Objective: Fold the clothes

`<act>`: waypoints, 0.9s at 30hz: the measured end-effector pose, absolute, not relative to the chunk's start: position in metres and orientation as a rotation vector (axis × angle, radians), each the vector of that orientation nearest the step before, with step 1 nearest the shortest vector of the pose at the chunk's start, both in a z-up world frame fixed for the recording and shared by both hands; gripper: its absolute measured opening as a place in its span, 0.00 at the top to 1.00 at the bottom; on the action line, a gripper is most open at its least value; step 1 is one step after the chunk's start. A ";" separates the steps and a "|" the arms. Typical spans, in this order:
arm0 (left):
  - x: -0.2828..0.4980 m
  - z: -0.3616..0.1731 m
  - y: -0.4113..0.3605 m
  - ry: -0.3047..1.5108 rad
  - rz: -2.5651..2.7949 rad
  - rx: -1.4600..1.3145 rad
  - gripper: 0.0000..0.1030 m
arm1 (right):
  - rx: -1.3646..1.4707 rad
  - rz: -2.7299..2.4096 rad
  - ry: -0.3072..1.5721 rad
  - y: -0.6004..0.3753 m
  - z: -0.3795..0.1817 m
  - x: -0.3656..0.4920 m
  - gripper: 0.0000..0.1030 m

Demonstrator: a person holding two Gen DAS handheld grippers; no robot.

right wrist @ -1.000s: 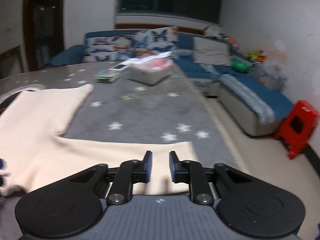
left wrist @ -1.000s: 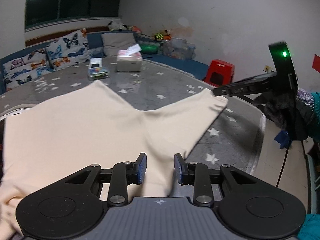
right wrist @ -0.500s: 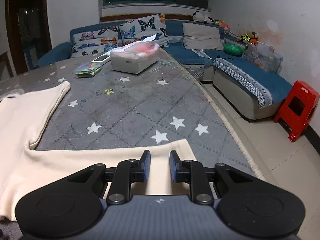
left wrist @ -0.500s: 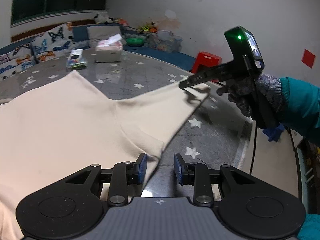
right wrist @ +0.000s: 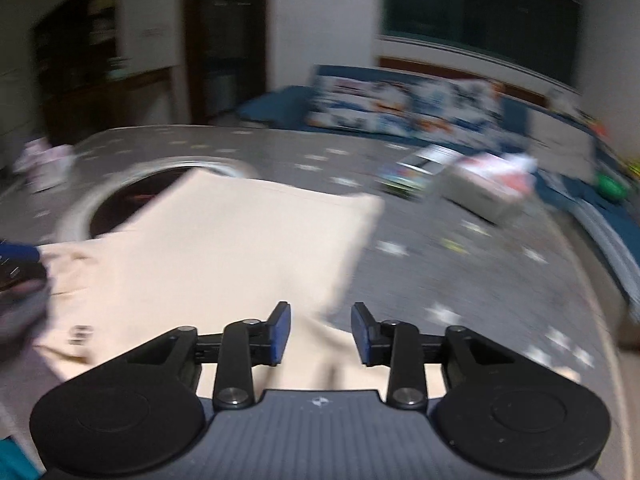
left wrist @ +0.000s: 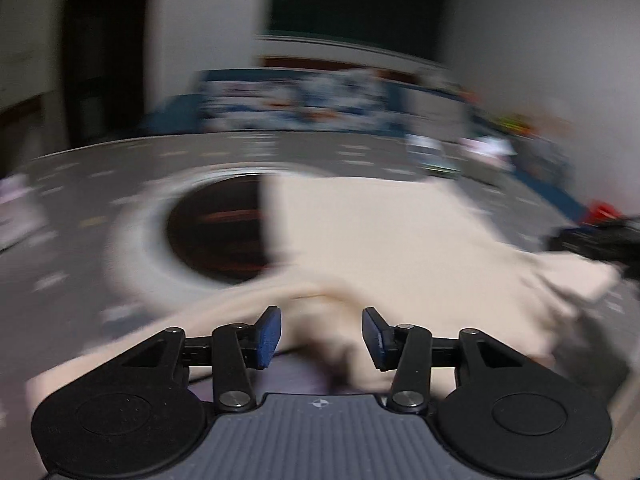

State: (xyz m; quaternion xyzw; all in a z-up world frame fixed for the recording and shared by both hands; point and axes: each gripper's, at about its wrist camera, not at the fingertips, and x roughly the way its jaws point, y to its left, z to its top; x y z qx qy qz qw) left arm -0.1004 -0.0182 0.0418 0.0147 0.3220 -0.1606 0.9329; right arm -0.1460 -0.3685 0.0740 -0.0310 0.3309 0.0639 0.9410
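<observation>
Right now both claws stand released with cloth below their gaps: the left claw (left wrist: 321,332) over a bunched fold of the cream garment (left wrist: 380,232), the right claw (right wrist: 320,332) over its near edge. Apart like that, they seem placed to take two spots at once. Beyond the garment, on the grey desk (right wrist: 460,280), sits a tissue box (right wrist: 488,184).

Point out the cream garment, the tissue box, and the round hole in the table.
Garment (right wrist: 224,248): right wrist view, middle of the cloth.
Tissue box (right wrist: 486,190): right wrist view, its side.
Hole (left wrist: 218,236): left wrist view, dark centre.
</observation>
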 end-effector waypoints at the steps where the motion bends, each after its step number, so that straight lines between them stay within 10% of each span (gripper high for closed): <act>1: -0.101 0.042 -0.004 0.656 -0.257 0.024 0.51 | -0.071 0.157 0.672 -0.362 0.076 -0.145 0.67; 12: -0.106 0.017 0.098 0.737 0.156 -0.090 0.45 | -0.145 0.346 0.730 -0.300 0.060 -0.127 0.64; 18: -0.100 0.017 0.090 0.713 0.047 -0.051 0.93 | -0.176 0.370 0.769 -0.289 0.048 -0.127 0.59; 27: -0.052 0.072 0.079 0.455 0.058 0.224 0.95 | -0.213 0.389 0.810 -0.282 0.038 -0.127 0.58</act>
